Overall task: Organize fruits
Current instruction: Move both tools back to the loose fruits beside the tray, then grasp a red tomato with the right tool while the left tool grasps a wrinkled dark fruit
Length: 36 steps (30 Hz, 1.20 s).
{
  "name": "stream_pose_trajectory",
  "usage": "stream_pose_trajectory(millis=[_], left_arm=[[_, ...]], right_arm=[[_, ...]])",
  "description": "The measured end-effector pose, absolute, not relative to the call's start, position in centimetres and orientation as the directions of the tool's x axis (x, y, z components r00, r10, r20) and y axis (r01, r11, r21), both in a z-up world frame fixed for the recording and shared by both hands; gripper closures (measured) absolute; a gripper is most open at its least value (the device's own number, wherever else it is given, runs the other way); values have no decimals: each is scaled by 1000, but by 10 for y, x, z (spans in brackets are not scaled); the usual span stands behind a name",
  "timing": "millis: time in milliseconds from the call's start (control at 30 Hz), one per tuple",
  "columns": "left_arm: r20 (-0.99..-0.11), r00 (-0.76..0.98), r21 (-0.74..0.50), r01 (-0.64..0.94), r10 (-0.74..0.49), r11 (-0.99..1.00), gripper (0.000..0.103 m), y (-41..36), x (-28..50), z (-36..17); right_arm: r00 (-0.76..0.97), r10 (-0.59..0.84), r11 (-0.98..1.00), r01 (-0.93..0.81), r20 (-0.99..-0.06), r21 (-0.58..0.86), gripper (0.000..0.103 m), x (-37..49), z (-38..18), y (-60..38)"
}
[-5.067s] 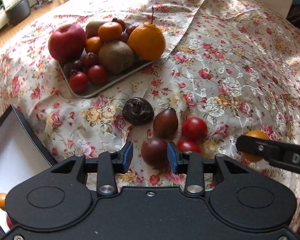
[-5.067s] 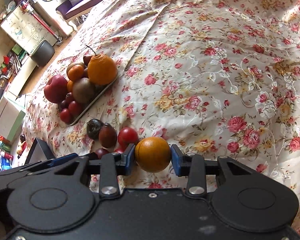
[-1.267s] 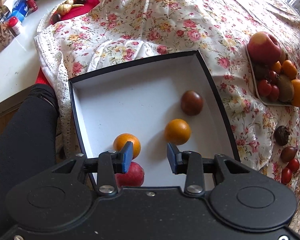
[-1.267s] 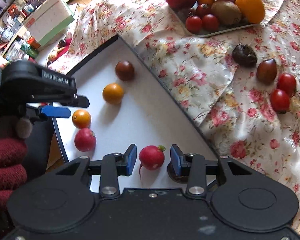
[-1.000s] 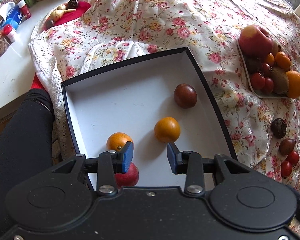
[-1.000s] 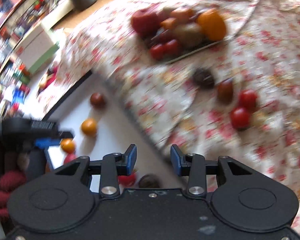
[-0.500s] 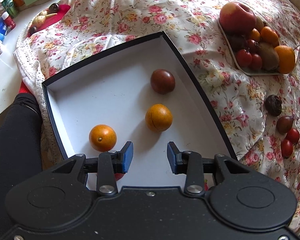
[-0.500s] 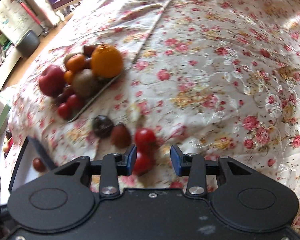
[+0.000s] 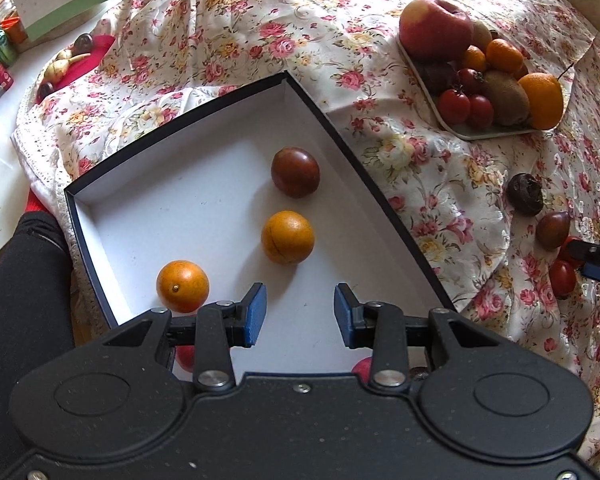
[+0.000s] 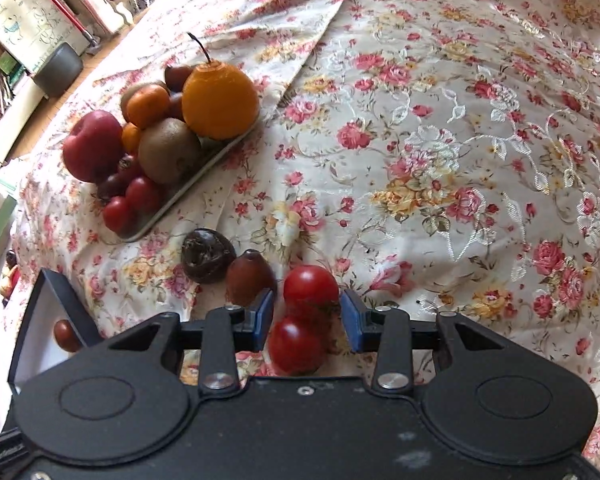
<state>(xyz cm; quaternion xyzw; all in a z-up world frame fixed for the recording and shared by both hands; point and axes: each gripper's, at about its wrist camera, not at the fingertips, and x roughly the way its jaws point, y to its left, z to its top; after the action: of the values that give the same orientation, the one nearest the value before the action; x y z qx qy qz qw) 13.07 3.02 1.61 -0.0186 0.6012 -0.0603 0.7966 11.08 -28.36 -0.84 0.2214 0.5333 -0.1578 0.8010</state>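
Note:
My left gripper (image 9: 300, 314) hangs open over the black-rimmed white box (image 9: 188, 208) with nothing between its fingers. In the box lie a dark tomato (image 9: 295, 172) and two oranges (image 9: 287, 237) (image 9: 183, 286). Two red fruits (image 9: 186, 358) show partly under the gripper body. My right gripper (image 10: 306, 316) is open low over two loose red tomatoes. The far tomato (image 10: 311, 288) sits between the fingertips, pads apart from it. The near tomato (image 10: 296, 344) lies under the jaws. A brown fruit (image 10: 250, 278) and a wrinkled dark fruit (image 10: 208, 255) lie just left.
A tray (image 10: 204, 176) piled with an apple, kiwi, oranges and tomatoes stands beyond the loose fruit. The floral cloth (image 10: 440, 140) stretches bare to the right. A person's dark-clad leg (image 9: 20, 300) is beside the box's left edge. Bottles and a calendar stand at far left.
My right gripper left the box, swung across to the loose tomatoes and came down over them. The left gripper drifted a little over the box and rolled; it stays open.

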Motion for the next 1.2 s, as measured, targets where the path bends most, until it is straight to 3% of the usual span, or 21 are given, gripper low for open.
stream_pose_trajectory(millis=[133, 200, 467, 833, 1200], left_arm=[[-947, 288, -123, 93, -145, 988, 57, 28, 129, 21], [-942, 299, -127, 113, -155, 986, 57, 25, 127, 23], [-929, 309, -149, 194, -204, 970, 57, 2, 127, 30], [-911, 300, -196, 286, -282, 938, 58, -101, 154, 41], [-930, 292, -154, 241, -223, 958, 58, -167, 191, 17]], right_arm=[[360, -24, 858, 486, -933, 166, 62, 114, -20, -282], [370, -40, 863, 482, -928, 155, 68, 114, -20, -281], [415, -32, 851, 489, -909, 194, 68, 96, -7, -301], [478, -41, 804, 537, -878, 255, 68, 64, 9, -346], [506, -20, 797, 529, -862, 292, 68, 50, 6, -359]])
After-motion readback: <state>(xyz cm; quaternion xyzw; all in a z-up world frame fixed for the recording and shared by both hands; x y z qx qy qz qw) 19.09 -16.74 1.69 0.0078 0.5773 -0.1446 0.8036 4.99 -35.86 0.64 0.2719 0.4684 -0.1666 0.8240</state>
